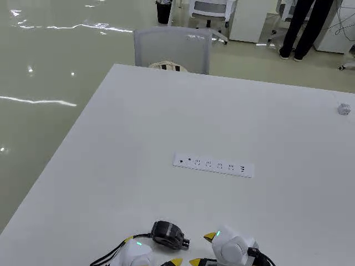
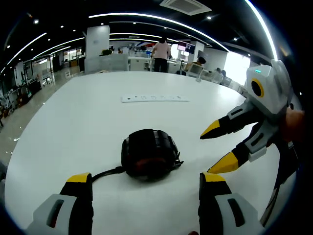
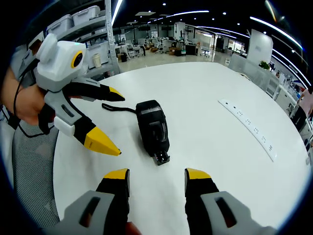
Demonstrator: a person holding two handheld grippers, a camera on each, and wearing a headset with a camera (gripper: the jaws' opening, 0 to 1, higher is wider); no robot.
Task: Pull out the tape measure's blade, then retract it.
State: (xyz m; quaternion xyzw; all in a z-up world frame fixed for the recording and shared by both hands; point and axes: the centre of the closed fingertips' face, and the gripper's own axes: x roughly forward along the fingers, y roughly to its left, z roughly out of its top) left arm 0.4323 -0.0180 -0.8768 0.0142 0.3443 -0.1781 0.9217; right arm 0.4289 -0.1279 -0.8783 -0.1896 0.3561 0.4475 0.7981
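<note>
tape measure [image 3: 152, 128] flat on table [image 3: 210, 147] — blade tip facing right gripper [image 3: 156, 174]

The left gripper [image 3: 118, 125] and the right gripper [image 2: 205, 154] are both showing rounded white shells, grey-and-black jaws and bright yellow tips. A small green light [image 2: 258, 71] is glowing on the right one's shell. A thin black cable [image 1: 104, 256] is running from the left one, at seven o'clock in the head view.
</note>
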